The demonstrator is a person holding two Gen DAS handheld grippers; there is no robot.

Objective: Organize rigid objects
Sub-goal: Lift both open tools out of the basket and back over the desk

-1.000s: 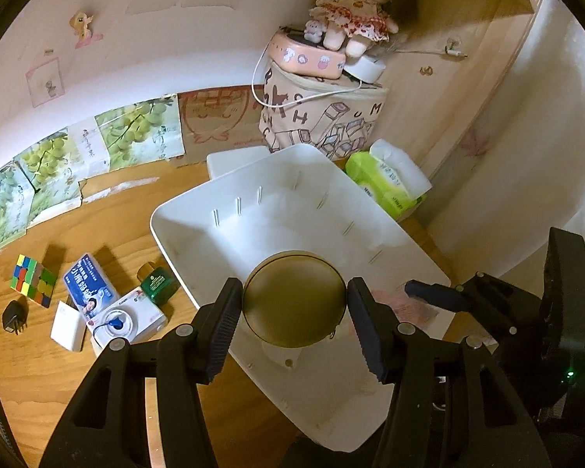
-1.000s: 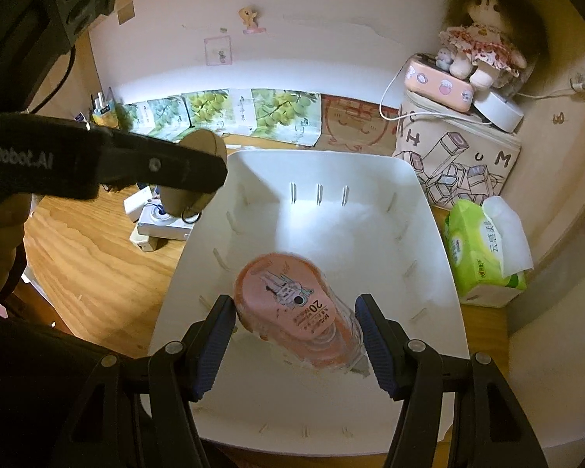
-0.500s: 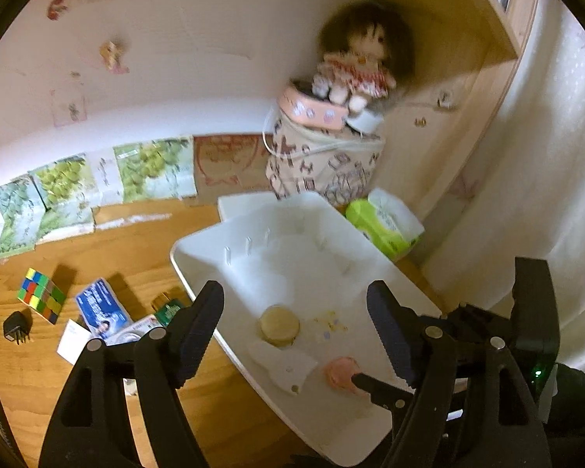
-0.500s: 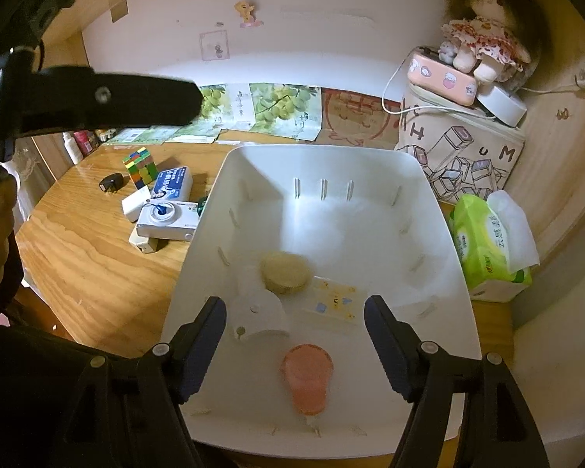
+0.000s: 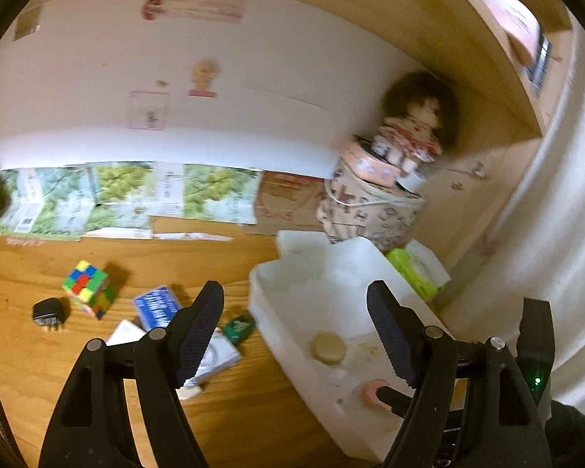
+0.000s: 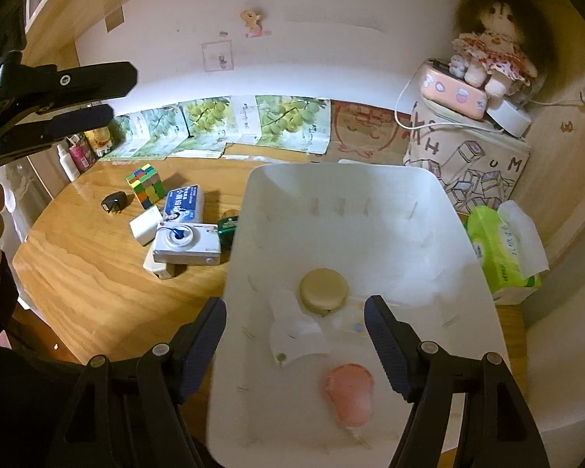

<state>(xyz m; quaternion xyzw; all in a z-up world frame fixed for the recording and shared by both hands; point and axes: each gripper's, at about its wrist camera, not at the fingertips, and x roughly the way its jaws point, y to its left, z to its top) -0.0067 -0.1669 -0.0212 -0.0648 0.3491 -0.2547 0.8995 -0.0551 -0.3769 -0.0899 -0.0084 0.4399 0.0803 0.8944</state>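
Both our grippers have let go and pulled back since a second ago, and we see the round gold tin (image 6: 323, 289) and the pink tape dispenser (image 6: 349, 394) now lying loose on the floor of the white bin (image 6: 370, 179). We find the tin near the bin's centre, touching a white card (image 6: 298, 337) at its 7 o'clock; the pink dispenser lies further toward 6 o'clock, close to the near wall, a bit blurred.

Our right gripper (image 6: 294, 345) hangs above the bin's near end, jaws spread wide with nothing between them. Our left gripper (image 5: 296, 333) is wide apart too and empty, straddling the bin's left wall (image 5: 277, 327).

Out at 9 o'clock of the bin, we have the leftovers on the wooden table (image 6: 97, 284): a green box (image 6: 228, 226) just beside the bin wall, a white camera (image 6: 187, 243) next to it, a blue-and-white box (image 6: 185, 202), a small white block (image 6: 146, 228), a colour cube (image 6: 146, 185) and a black plug (image 6: 114, 202) furthest out.

At 3 o'clock a green tissue pack (image 6: 503, 249) sits just beside the bin. At 1 o'clock, a doll (image 6: 491, 54) sits on a pink case (image 6: 454, 93) atop a printed bag (image 6: 468, 171).
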